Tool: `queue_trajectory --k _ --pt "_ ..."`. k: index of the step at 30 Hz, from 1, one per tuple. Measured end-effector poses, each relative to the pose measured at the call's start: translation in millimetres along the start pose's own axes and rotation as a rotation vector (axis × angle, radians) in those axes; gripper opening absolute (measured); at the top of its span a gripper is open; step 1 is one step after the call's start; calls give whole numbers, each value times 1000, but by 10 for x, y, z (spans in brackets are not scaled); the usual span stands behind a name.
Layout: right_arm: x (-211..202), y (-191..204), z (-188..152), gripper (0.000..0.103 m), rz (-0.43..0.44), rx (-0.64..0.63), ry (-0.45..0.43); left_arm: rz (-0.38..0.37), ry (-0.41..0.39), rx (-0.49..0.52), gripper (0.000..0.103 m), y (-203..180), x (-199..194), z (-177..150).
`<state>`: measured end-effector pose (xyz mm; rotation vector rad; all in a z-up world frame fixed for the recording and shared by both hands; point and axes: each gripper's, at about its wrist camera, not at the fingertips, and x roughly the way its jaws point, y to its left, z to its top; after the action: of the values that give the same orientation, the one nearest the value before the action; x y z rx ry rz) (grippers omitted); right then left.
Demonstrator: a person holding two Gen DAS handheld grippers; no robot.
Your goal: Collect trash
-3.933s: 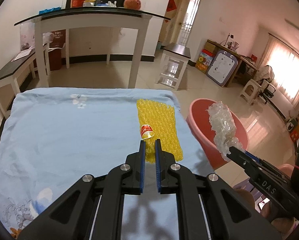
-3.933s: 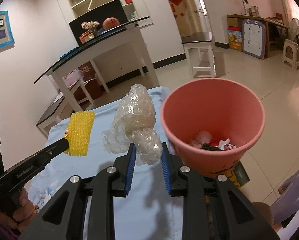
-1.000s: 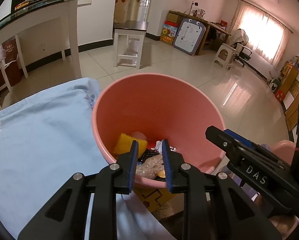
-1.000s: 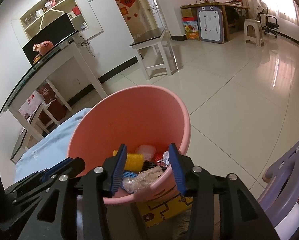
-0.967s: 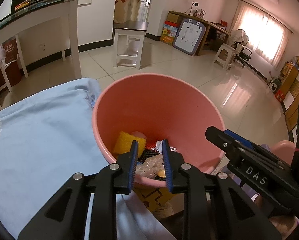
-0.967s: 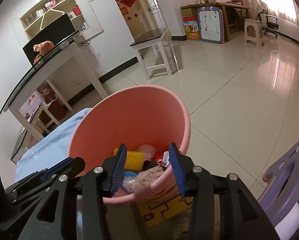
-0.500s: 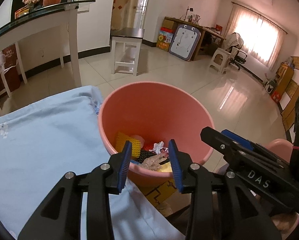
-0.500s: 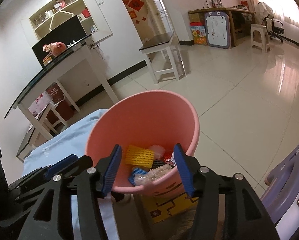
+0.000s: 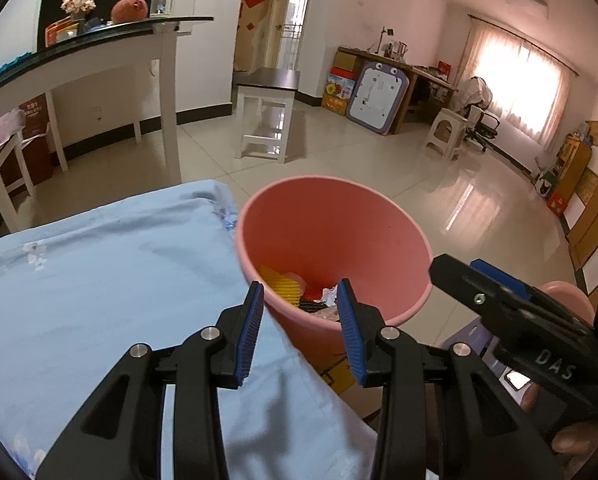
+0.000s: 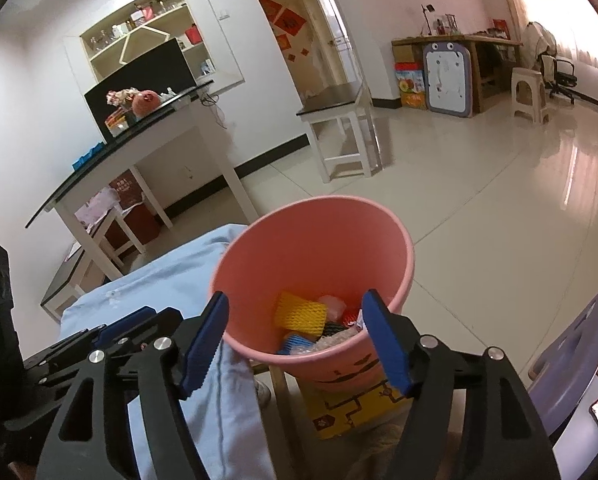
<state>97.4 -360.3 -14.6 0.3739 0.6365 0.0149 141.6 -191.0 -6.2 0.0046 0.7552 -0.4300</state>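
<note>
The surface (image 9: 99,280), draped in pale blue cloth, fills the 9 o'clock half of the left wrist view; no trash is seen on it. At its 3 o'clock edge stands the pink bin (image 10: 395,248), where the collected trash is gathered. Both the left gripper (image 9: 301,322) and the right gripper (image 10: 295,336) are shown above the bin with fingers spread wide and nothing held. Inside lie the yellow foam net (image 10: 299,312) at 10 o'clock, and smaller bubble wrap (image 10: 335,338) at 6 o'clock. Both pieces are judged light, soft and compressible; an edge pinch would be favoured.
</note>
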Motion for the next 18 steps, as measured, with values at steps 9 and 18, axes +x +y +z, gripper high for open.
queue_trajectory --k 9,18 --pt "-222 326 -52 73 45 -71 -39 59 -75 -23 38 216 -357 -44" --pt "-421 713 -170 75 43 -178 -114 94 -133 -35 38 385 -650 -102"
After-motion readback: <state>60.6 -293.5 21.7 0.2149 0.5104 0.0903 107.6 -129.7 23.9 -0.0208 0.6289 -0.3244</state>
